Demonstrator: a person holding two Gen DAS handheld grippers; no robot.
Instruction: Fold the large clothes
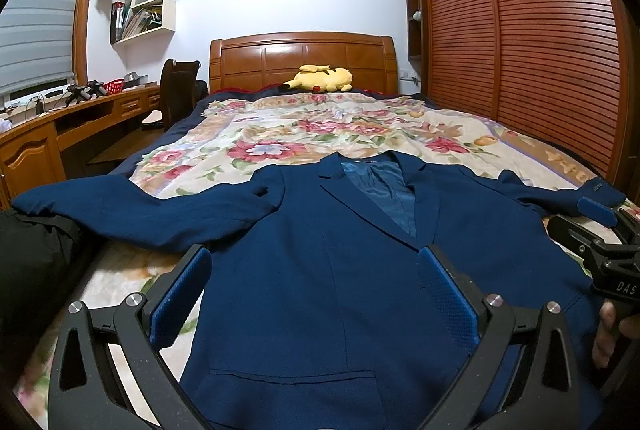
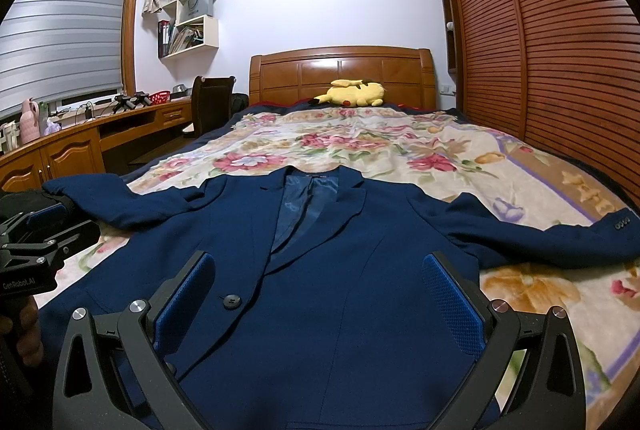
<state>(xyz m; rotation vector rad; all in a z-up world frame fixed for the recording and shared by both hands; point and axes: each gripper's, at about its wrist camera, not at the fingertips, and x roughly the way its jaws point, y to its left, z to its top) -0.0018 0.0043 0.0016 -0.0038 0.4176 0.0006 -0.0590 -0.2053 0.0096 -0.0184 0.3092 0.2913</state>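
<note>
Blazer (image 1: 320, 270) flat on floral blanket (image 1: 280, 134), sleeves outspread, both tongs agape.

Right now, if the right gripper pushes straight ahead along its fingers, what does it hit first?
Most likely the navy blazer: the right gripper is open with the jacket front filling the gap between its fingers. Depth is unclear, so it may skim above the cloth toward the floral blanket.

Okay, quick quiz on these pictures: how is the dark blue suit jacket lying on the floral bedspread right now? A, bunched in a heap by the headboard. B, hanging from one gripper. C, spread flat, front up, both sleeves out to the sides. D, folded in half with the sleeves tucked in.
C: the dark blue suit jacket lies flat on the floral bedspread, lapels up, sleeves outstretched, with the left gripper and right gripper open and holding nothing.
</note>
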